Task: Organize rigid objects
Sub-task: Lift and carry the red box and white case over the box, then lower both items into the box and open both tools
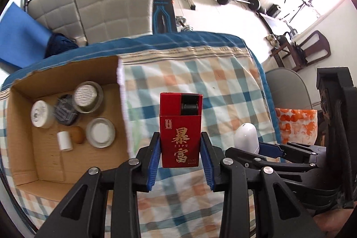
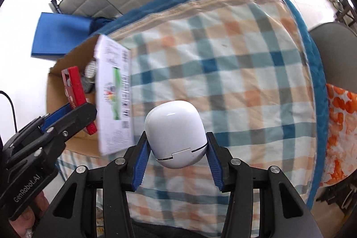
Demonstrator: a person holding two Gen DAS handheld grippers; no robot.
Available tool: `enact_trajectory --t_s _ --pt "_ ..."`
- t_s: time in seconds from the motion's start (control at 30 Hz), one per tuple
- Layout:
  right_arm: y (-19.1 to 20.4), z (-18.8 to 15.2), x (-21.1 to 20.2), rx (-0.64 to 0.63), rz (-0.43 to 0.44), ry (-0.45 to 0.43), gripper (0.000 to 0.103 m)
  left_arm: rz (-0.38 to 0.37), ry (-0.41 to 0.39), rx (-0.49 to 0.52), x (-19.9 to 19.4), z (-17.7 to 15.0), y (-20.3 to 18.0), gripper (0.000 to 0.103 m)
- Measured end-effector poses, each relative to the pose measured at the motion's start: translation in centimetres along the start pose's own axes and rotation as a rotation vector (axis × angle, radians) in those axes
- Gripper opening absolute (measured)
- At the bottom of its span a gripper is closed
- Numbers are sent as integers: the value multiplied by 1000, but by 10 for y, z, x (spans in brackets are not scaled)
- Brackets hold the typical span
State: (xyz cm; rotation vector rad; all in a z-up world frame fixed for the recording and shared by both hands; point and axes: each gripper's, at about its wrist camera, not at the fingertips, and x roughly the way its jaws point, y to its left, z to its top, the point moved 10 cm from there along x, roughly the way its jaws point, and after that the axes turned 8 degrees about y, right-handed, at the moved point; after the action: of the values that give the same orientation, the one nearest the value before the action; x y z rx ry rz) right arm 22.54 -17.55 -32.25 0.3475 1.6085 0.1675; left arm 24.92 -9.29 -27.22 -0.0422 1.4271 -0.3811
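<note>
My left gripper (image 1: pixel 180 148) is clamped on the red box (image 1: pixel 181 129), held up above the checked cloth (image 1: pixel 223 86), just beside the cardboard box (image 1: pixel 67 79) at its left edge. My right gripper (image 2: pixel 176 148) pinches the white case (image 2: pixel 176 133) over the cloth's middle.

Cardboard box (image 2: pixel 67 73) interior mostly hidden behind its white printed flap (image 2: pixel 113 95).

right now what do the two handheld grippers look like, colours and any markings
Both the left gripper and right gripper are matte black linkage frames with silver pivot rivets and ribbed blue pads on the fingers. The left one's side reads GenRobot.AI in pale lettering, and a thin black cable runs behind it.
</note>
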Motion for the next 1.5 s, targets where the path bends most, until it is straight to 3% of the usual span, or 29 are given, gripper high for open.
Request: enact_trajectory --t_s 0.3,0.57,0.97,1.33,1.5 --pt "141 1 30 -108 47 25 51 62 -37 -130 -42 -27 132 31" --pt "221 3 88 -158 7 69 51 106 -7 -215 -32 -42 222 31" --pt "233 17 171 -138 -129 120 51 117 126 -241 31 -53 284 31" --pt "224 20 235 -95 -146 244 51 28 331 -277 107 -57 311 31" --pt "220 16 248 -93 -148 270 51 32 362 -273 116 -61 318 31"
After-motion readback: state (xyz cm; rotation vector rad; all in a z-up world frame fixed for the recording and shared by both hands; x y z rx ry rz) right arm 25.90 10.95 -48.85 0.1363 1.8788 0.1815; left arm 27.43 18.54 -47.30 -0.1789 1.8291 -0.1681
